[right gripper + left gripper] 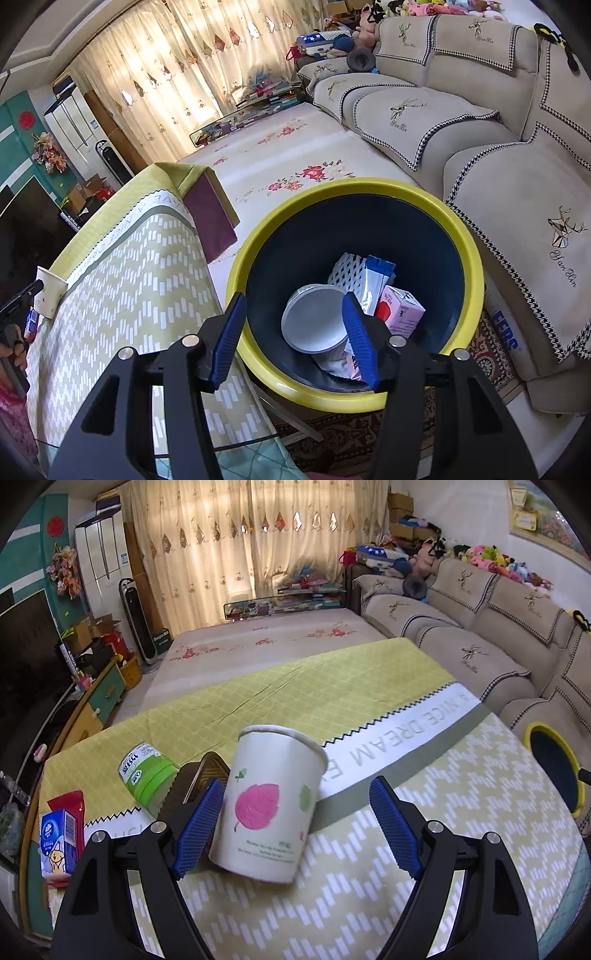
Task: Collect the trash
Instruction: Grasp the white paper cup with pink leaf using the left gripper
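Note:
A white paper cup (269, 805) with a pink leaf print stands on the yellow-green tablecloth (369, 893). It sits between the wide jaws of my left gripper (295, 786), close to the left pad, while the right pad is well clear of it. The cup (50, 291) also shows at the table's left edge in the right wrist view. My right gripper (294, 299) hangs open and empty over the yellow-rimmed bin (332, 184). Inside the bin lie a round grey-lidded tub (314, 325), a pink carton (400, 312), a blue-white packet (376, 280) and white foam mesh (347, 275).
On the table left of the cup lie a green can (147, 775) on its side, a red wrapper (68, 803), a blue carton (59, 843) and a dark brown flat object (199, 775). The bin (543, 725) stands off the table's right side, by the beige sofa (480, 627).

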Action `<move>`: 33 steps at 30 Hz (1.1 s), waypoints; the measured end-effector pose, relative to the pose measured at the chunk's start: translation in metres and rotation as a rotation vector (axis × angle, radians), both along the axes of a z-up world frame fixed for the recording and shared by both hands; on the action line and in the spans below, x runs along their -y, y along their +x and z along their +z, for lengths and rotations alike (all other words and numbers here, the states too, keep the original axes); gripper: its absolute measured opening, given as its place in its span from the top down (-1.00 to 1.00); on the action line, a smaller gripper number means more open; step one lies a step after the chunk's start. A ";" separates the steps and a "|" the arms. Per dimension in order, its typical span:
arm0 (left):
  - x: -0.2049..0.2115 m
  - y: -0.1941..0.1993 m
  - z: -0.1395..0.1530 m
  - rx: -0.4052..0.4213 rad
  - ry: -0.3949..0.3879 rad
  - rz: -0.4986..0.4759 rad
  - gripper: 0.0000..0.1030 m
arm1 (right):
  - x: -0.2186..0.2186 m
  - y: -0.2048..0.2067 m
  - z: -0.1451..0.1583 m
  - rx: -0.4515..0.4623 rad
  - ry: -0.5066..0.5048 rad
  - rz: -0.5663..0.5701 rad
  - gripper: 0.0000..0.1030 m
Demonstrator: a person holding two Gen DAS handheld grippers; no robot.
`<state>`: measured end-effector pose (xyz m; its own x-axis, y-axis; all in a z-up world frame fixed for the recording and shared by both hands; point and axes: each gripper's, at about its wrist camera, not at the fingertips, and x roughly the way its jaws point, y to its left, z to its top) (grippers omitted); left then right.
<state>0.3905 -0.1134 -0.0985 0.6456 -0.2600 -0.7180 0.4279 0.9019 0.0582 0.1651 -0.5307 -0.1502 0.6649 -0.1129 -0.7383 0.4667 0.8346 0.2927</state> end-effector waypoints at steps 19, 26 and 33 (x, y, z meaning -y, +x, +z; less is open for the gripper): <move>0.021 0.025 -0.035 -0.049 0.095 0.010 -0.03 | -0.004 0.010 -0.012 -0.020 0.033 0.027 -0.01; 0.024 -0.004 -0.019 -0.046 0.062 -0.014 0.01 | -0.007 0.005 -0.002 0.011 0.030 0.041 -0.01; 0.050 -0.051 0.001 -0.044 0.013 -0.096 0.01 | -0.008 -0.008 0.011 0.048 0.023 0.052 -0.01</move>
<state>0.3392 -0.1632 -0.0977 0.5860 -0.3096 -0.7488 0.5148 0.8559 0.0490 0.1568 -0.5224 -0.1387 0.7041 -0.0609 -0.7075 0.4081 0.8500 0.3330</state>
